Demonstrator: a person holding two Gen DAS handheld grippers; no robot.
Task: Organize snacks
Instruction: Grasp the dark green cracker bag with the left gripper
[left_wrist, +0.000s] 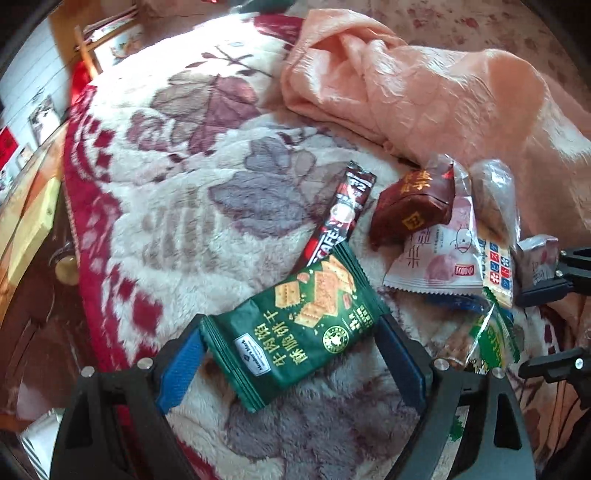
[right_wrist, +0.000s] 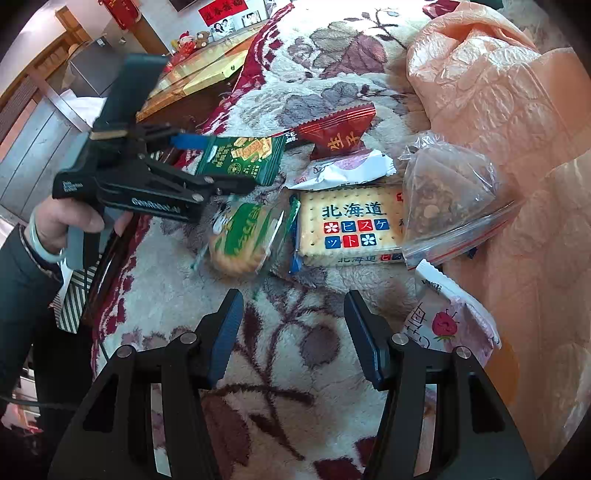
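Observation:
My left gripper (left_wrist: 291, 334) is shut on a green cracker packet (left_wrist: 299, 325) and holds it over the floral blanket; it shows too in the right wrist view (right_wrist: 243, 157). A coffee stick (left_wrist: 341, 214), a dark red packet (left_wrist: 413, 206) and a white-pink packet (left_wrist: 439, 262) lie beyond it. My right gripper (right_wrist: 291, 314) is open and empty above the blanket. Ahead of it lie a round biscuit pack (right_wrist: 243, 236), a Hokkaido cracker pack (right_wrist: 351, 225), a clear zip bag (right_wrist: 447, 195) and a red packet (right_wrist: 340, 134). A strawberry packet (right_wrist: 450, 321) lies by its right finger.
A crumpled peach cloth (left_wrist: 424, 92) lies behind and right of the snacks (right_wrist: 498, 92). The floral blanket (left_wrist: 177, 177) covers the surface, its red edge at the left. A wooden table with yellow boxes (right_wrist: 207, 74) stands beyond that edge.

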